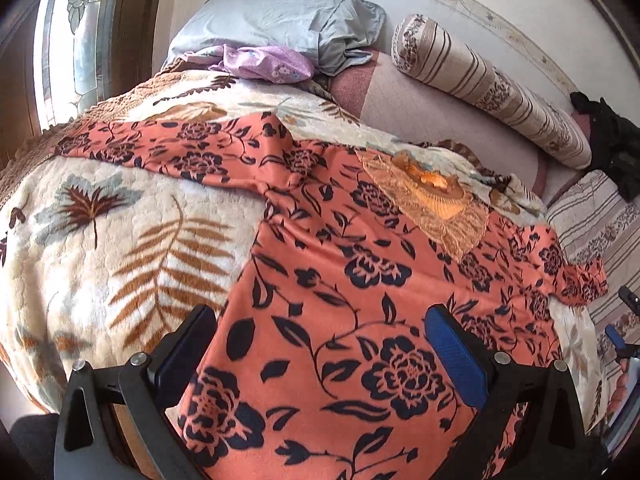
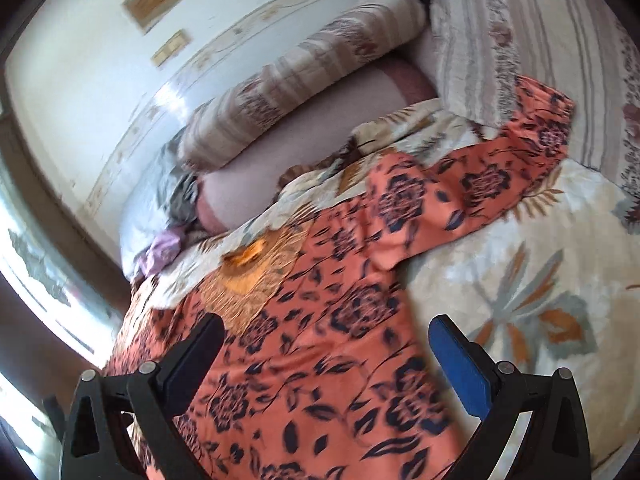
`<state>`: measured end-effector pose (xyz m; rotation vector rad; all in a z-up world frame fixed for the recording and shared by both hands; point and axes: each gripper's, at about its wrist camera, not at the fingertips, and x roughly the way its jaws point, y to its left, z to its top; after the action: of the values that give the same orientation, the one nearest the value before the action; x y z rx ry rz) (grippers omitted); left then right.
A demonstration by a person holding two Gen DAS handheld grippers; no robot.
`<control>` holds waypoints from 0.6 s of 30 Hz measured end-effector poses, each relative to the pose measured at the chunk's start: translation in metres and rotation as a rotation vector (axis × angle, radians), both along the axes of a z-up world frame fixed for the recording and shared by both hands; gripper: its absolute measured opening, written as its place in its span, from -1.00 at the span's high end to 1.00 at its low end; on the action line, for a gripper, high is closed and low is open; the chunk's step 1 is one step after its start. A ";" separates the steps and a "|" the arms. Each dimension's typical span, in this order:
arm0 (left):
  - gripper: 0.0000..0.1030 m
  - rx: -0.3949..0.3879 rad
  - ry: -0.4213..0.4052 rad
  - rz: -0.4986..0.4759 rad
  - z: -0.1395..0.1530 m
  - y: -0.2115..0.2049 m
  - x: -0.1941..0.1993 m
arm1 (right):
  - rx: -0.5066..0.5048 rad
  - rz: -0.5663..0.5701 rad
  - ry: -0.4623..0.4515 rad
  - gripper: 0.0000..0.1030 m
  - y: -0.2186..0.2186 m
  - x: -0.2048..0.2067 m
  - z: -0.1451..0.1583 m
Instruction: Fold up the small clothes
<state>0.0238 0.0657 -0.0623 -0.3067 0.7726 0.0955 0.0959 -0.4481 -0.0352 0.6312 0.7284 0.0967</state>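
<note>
Orange floral blouse (image 1: 360,320) lies flat beneath both grippers' parted, empty jaws, long axis running ahead; left gripper (image 1: 320,356) centred, right gripper (image 2: 324,364) likewise.

Orange top (image 1: 340,264) w/ navy floral print, lace collar, spread flat, sleeves out, on bed blanket

Each camera sits just behind its fingers and looks forward and down, close over the bed (image 1: 100,216). The left view faces the pillow (image 1: 280,20) beyond its fingers (image 1: 456,352); the right view is tilted and blurred. Both share the blouse (image 1: 340,280) between the fingers, and the bolster (image 2: 304,76) farther on.
</note>
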 end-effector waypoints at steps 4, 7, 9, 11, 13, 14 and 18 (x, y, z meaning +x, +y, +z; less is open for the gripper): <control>-1.00 0.096 -0.026 0.026 0.001 0.011 0.027 | -0.082 -0.204 -0.044 -0.93 -0.104 0.039 0.007; -1.00 0.088 0.000 0.069 -0.013 0.028 0.044 | -0.160 -0.327 0.010 -0.69 -0.176 0.073 0.004; -1.00 0.072 0.023 0.106 -0.025 0.038 0.049 | -0.190 -0.375 0.074 -0.60 -0.210 0.096 -0.003; -1.00 0.061 0.050 0.135 -0.034 0.044 0.052 | -0.230 -0.408 0.122 -0.58 -0.230 0.116 -0.009; -1.00 0.054 0.060 0.154 -0.039 0.048 0.056 | -0.293 -0.438 0.149 -0.58 -0.243 0.136 -0.011; -1.00 0.050 0.060 0.161 -0.040 0.050 0.057 | -0.325 -0.449 0.164 -0.53 -0.247 0.146 -0.012; -1.00 0.007 0.064 0.169 -0.042 0.056 0.061 | -0.467 -0.476 0.245 0.12 -0.246 0.180 -0.018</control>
<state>0.0851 0.1213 -0.1047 -0.3637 0.8090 0.2685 0.2761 -0.6937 -0.0535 0.3541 0.7831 -0.5839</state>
